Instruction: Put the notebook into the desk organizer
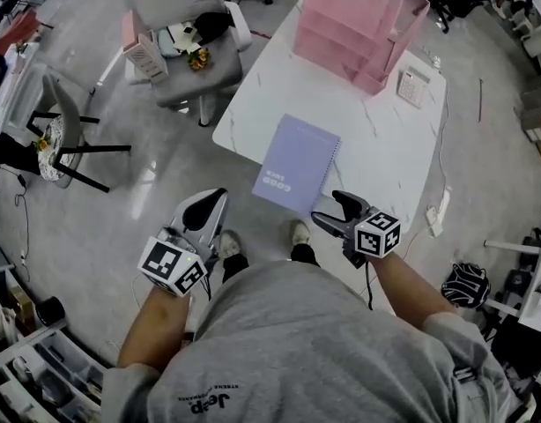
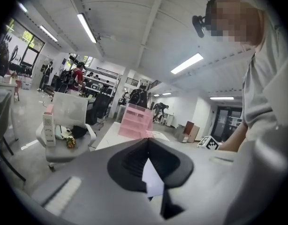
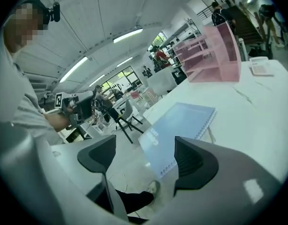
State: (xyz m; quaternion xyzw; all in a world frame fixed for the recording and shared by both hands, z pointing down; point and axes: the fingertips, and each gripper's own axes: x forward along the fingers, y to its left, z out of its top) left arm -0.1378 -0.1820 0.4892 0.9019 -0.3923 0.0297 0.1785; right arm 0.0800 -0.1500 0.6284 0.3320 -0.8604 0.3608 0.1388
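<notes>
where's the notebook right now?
Head view, centre: the notebook lies flat at the near edge of the white table, just ahead of the open right tool, well short of the pink desk organizer at the far end.

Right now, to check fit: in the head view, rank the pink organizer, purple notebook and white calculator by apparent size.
1. pink desk organizer, largest.
2. purple spiral notebook, smaller, though nearer the camera.
3. white calculator, clearly smallest.
</notes>
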